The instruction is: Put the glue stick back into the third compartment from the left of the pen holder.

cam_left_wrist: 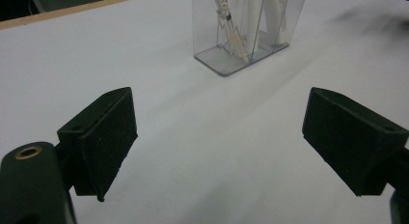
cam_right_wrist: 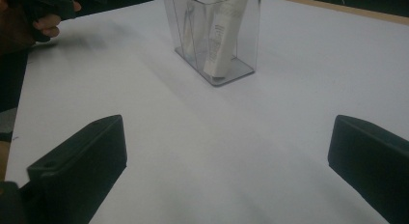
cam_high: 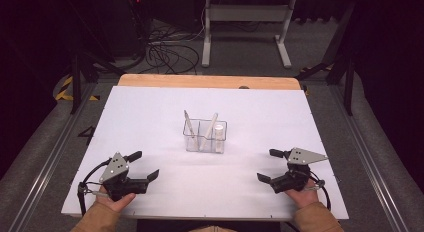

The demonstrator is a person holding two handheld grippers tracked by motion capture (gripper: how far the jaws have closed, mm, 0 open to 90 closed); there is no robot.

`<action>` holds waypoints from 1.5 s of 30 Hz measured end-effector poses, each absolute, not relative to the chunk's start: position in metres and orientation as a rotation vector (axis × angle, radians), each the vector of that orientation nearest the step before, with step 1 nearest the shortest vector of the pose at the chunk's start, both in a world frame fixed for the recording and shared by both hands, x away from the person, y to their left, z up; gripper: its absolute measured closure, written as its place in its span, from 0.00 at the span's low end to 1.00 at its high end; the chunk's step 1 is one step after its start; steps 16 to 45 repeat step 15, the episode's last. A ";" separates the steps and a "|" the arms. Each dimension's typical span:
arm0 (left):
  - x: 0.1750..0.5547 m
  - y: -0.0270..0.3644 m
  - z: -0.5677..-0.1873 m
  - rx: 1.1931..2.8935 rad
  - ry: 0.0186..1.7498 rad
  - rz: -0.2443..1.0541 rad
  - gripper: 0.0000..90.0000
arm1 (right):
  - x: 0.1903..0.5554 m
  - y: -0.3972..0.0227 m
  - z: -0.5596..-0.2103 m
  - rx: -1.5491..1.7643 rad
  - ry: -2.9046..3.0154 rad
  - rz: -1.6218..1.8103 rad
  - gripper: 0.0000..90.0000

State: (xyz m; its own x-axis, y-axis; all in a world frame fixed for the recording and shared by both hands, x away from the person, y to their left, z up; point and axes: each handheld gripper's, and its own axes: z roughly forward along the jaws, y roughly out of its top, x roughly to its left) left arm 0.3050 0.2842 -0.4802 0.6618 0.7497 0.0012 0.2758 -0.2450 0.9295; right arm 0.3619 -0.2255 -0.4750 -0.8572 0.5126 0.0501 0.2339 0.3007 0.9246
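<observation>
A clear plastic holder (cam_high: 205, 137) with compartments stands upright at the middle of the white table (cam_high: 150, 112). It holds two slim white sticks (cam_high: 189, 126) that lean, and a white tube (cam_high: 219, 137). My left gripper (cam_high: 144, 165) rests near the front left edge, open, with nothing between its jaws. My right gripper (cam_high: 268, 165) rests at the front right, also open and empty. In the left gripper view my left gripper (cam_left_wrist: 217, 137) faces the holder (cam_left_wrist: 246, 28). In the right gripper view my right gripper (cam_right_wrist: 226, 166) faces the holder (cam_right_wrist: 214, 35) and its tube (cam_right_wrist: 222, 35).
A strip of bare wood (cam_high: 210, 81) runs along the table's far edge. Beyond it the floor holds tangled cables (cam_high: 167, 54) and a white desk frame (cam_high: 245, 14). The other hand (cam_right_wrist: 34, 16) appears at the top left of the right gripper view.
</observation>
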 end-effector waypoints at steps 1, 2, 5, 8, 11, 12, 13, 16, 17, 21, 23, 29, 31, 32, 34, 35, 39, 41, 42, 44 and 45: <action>0.305 0.284 -0.480 1.815 0.818 0.557 0.14 | 0.362 -0.225 -0.475 0.684 2.315 1.584 0.00; 0.305 0.284 -0.479 1.805 0.830 0.552 0.14 | 0.362 -0.226 -0.475 0.685 2.315 1.584 0.00; 0.306 0.286 -0.479 1.784 0.846 0.535 0.14 | 0.362 -0.226 -0.475 0.680 2.315 1.578 0.00; 0.306 0.287 -0.479 1.777 0.860 0.530 0.14 | 0.362 -0.225 -0.475 0.681 2.316 1.578 0.00; 0.306 0.287 -0.479 1.779 0.862 0.541 0.14 | 0.362 -0.225 -0.475 0.680 2.316 1.577 0.00; 0.306 0.287 -0.479 1.778 0.860 0.548 0.14 | 0.362 -0.225 -0.475 0.681 2.316 1.578 0.00; 0.306 0.287 -0.479 1.782 0.857 0.553 0.14 | 0.362 -0.225 -0.475 0.682 2.317 1.576 0.00; 0.306 0.286 -0.479 1.784 0.855 0.563 0.14 | 0.362 -0.225 -0.475 0.682 2.317 1.575 0.00; 0.306 0.286 -0.479 1.784 0.855 0.563 0.14 | 0.362 -0.225 -0.475 0.682 2.317 1.575 0.00; 0.306 0.286 -0.479 1.784 0.855 0.563 0.14 | 0.362 -0.225 -0.475 0.682 2.317 1.575 0.00; 0.306 0.286 -0.479 1.784 0.855 0.563 0.14 | 0.362 -0.225 -0.475 0.682 2.317 1.575 0.00; 0.306 0.286 -0.479 1.784 0.855 0.563 0.14 | 0.362 -0.225 -0.475 0.682 2.317 1.575 0.00; 0.306 0.286 -0.479 1.784 0.855 0.563 0.14 | 0.362 -0.225 -0.475 0.682 2.317 1.575 0.00; 0.306 0.286 -0.479 1.784 0.855 0.563 0.14 | 0.362 -0.225 -0.475 0.682 2.317 1.575 0.00; 0.306 0.286 -0.479 1.784 0.855 0.563 0.14 | 0.362 -0.225 -0.475 0.682 2.317 1.575 0.00; 0.306 0.286 -0.479 1.784 0.855 0.563 0.14 | 0.362 -0.225 -0.475 0.682 2.317 1.575 0.00; 0.306 0.286 -0.479 1.784 0.855 0.563 0.14 | 0.362 -0.225 -0.475 0.682 2.317 1.575 0.00; 0.306 0.286 -0.479 1.784 0.855 0.563 0.14 | 0.362 -0.225 -0.475 0.682 2.317 1.575 0.00; 0.306 0.286 -0.479 1.784 0.855 0.563 0.14 | 0.362 -0.225 -0.475 0.682 2.317 1.575 0.00; 0.306 0.286 -0.479 1.784 0.855 0.563 0.14 | 0.362 -0.225 -0.475 0.682 2.317 1.575 0.00; 0.306 0.286 -0.479 1.784 0.855 0.563 0.14 | 0.362 -0.225 -0.475 0.682 2.317 1.575 0.00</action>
